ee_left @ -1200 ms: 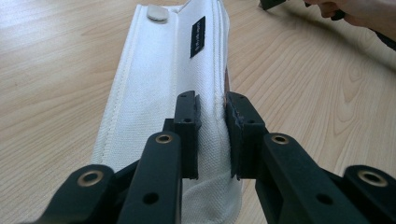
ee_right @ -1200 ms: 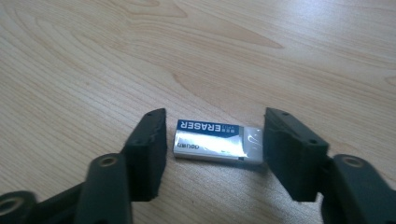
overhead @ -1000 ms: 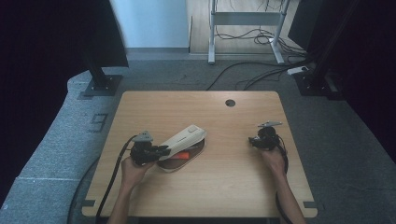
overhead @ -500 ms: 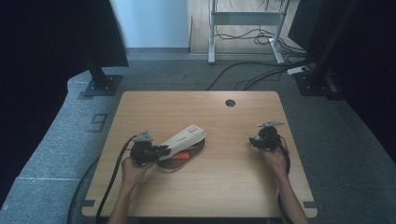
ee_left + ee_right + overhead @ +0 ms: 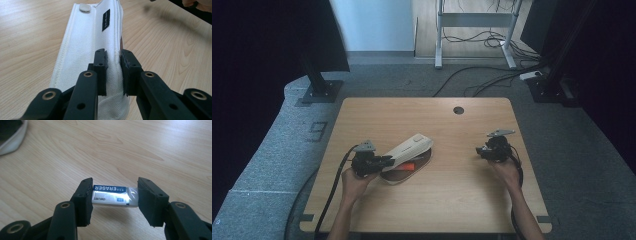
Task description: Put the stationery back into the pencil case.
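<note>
A white fabric pencil case (image 5: 409, 146) lies left of the middle of the wooden table (image 5: 437, 200), its flap raised over the open pouch, where something orange (image 5: 408, 166) shows. My left gripper (image 5: 384, 161) is shut on the near end of that flap; in the left gripper view the case (image 5: 85, 45) runs away from the jaws, and the left gripper (image 5: 113, 56) pinches the cloth. My right gripper (image 5: 479, 151) is at the table's right side. In its own view the right gripper (image 5: 113, 187) is shut on a white eraser (image 5: 113, 196) with a blue label, held just above the wood.
A round cable hole (image 5: 458, 110) sits near the table's far edge. The pouch's rim (image 5: 12, 135) shows at the top left of the right gripper view. Stand bases (image 5: 319, 92) and cables (image 5: 482, 80) lie on the floor beyond the table.
My right gripper has risen slightly with the eraser between its jaws. The left gripper and the pencil case have stayed put.
</note>
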`<move>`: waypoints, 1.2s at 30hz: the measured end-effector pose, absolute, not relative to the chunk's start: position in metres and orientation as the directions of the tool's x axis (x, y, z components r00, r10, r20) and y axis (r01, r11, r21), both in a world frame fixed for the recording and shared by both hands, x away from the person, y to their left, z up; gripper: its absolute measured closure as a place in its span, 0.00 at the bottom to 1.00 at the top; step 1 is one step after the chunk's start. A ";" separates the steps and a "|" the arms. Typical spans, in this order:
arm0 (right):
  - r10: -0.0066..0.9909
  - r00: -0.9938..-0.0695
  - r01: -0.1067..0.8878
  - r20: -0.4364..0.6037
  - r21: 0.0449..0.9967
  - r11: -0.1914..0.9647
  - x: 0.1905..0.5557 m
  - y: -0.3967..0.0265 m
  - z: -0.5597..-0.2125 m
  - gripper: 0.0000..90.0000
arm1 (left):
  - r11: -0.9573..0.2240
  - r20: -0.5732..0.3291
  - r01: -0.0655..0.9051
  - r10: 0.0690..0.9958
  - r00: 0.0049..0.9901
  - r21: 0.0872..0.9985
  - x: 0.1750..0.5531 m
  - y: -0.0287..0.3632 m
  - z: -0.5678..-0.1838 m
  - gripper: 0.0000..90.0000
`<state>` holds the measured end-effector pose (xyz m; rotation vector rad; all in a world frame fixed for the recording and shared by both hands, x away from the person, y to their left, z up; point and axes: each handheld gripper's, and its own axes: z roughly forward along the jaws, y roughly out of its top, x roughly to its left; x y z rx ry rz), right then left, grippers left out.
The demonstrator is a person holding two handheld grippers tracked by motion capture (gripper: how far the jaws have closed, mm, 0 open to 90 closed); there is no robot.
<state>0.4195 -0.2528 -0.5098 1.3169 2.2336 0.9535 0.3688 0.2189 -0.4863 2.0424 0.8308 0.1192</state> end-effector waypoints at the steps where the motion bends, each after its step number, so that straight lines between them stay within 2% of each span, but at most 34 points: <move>1: 0.867 -0.497 0.612 0.019 0.716 0.335 0.419 -0.252 -0.509 0.52 | -0.369 -0.223 0.512 0.599 0.769 0.776 0.369 0.219 -0.486 0.85; 36: 0.764 -0.643 0.541 0.049 0.735 0.409 0.415 -0.188 -0.498 0.52 | -0.346 -0.250 0.523 0.593 0.765 0.779 0.369 0.220 -0.487 0.85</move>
